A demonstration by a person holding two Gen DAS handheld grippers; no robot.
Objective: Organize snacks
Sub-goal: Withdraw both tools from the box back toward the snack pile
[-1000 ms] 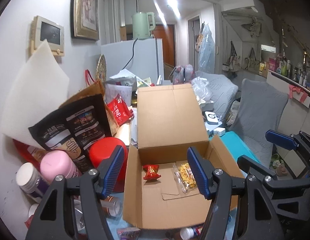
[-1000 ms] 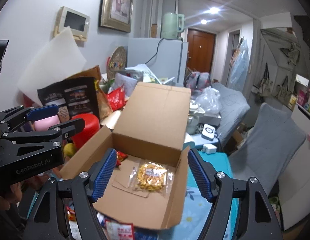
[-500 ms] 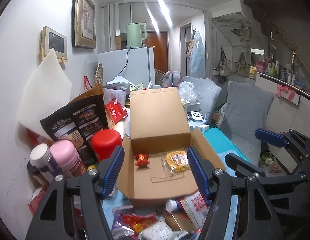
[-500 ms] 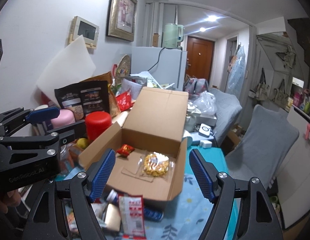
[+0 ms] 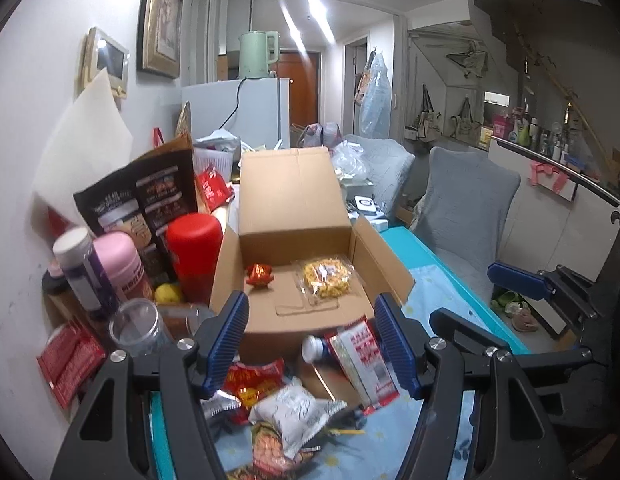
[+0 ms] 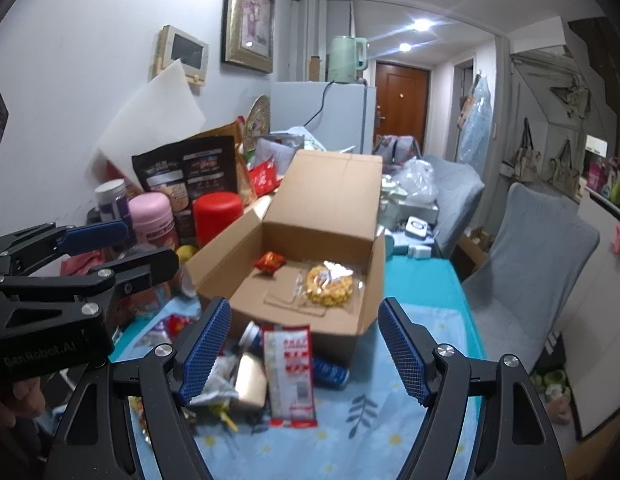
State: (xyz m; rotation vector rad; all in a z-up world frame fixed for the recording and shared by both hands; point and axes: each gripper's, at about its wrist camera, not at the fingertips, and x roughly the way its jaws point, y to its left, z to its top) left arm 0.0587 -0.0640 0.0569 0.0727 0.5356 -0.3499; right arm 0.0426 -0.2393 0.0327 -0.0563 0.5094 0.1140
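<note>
Both the left gripper and right gripper hang spread and empty before the cardboard box holding 2 snacks

Both grippers pulled back from the box

The cardboard box now sits farther off, and loose snack packets on the surface in front of it have come into sight between each gripper's empty, parted jaws.
</note>
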